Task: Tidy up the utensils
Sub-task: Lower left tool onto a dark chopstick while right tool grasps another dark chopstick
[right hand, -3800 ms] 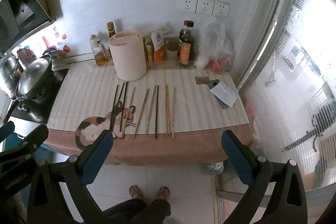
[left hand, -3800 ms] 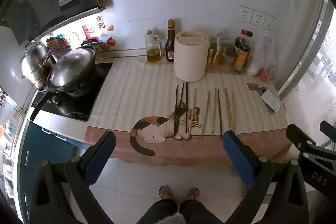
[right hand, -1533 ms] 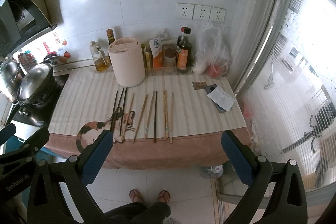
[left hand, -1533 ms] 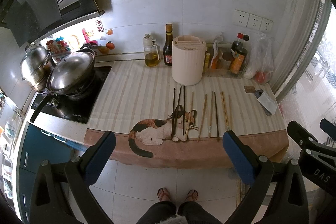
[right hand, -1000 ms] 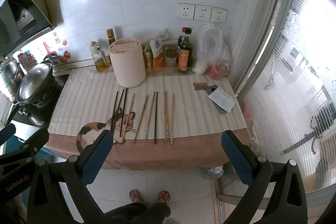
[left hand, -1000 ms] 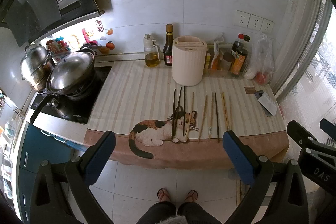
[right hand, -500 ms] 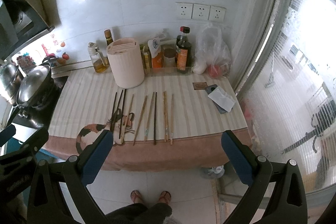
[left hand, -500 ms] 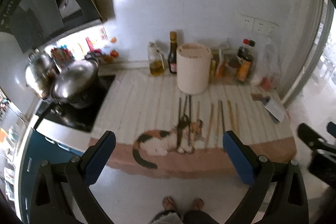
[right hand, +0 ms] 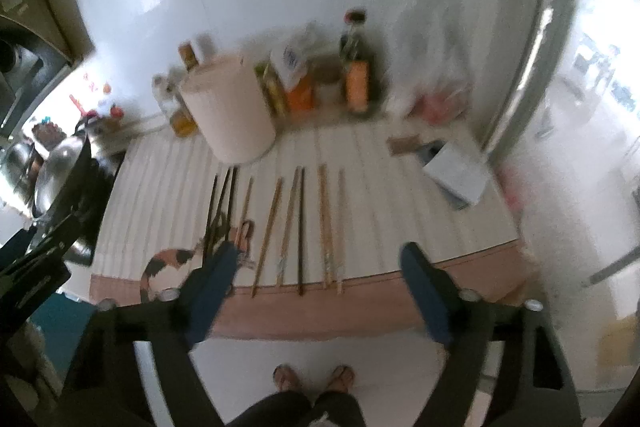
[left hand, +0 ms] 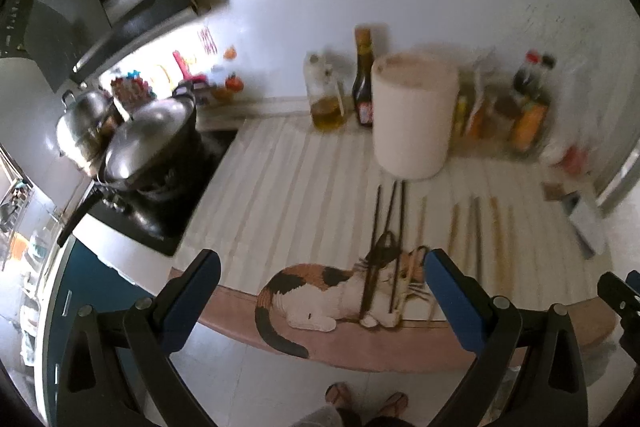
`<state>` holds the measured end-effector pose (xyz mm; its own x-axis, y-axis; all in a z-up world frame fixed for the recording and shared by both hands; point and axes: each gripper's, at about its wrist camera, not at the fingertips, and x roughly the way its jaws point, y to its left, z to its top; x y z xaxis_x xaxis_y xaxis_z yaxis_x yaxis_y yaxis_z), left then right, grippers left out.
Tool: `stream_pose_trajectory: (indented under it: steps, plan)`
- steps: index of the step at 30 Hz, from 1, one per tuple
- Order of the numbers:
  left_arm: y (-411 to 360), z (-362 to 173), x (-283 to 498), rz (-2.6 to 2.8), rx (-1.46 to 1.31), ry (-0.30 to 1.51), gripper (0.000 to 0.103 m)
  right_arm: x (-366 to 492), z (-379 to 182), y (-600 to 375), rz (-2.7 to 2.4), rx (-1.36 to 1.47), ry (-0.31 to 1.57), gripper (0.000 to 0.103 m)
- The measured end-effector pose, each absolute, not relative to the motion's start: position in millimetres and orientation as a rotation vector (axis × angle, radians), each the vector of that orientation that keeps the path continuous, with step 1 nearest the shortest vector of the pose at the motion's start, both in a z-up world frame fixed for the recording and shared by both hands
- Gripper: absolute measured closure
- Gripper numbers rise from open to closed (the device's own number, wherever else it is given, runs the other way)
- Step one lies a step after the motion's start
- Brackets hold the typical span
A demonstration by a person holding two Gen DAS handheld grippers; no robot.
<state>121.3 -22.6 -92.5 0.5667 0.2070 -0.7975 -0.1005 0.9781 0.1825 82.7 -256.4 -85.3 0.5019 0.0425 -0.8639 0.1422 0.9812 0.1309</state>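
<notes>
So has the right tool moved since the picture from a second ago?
Yes. The right tool has come closer to the counter: the chopsticks and the white tub look larger, and its jaws have just been closing with nothing between them.

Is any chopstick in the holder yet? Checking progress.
No: all the chopsticks lie flat on the mat, in front of the holder.

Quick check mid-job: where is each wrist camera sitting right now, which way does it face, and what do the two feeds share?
Left wrist: on the left tool, tilted down at the counter; open blue pads, person's feet, right tool's tip at right edge.
Right wrist: on the right tool, tilted down; its jaws, just closing, hold nothing; legs, left tool at left edge.
Shared: chopsticks, cream utensil holder, cat mat.
</notes>
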Motion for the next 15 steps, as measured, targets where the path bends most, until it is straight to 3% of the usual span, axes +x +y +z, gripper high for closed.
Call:
stream_pose_trajectory:
  steps: [4,7,15]
  plan:
    - [-9,-138,156,0.202,0.109,1.056,0.000,117,-134,-256,-0.012,0.250,1.129,0.055]
    - [-2,-169,176,0.208,0.107,1.123,0.003,140,-168,-251,0.009,0.273,1.180,0.064]
    - [7,-252,243,0.102,0.113,1.294,0.015,199,-246,-240,0.001,0.368,1.316,0.065]
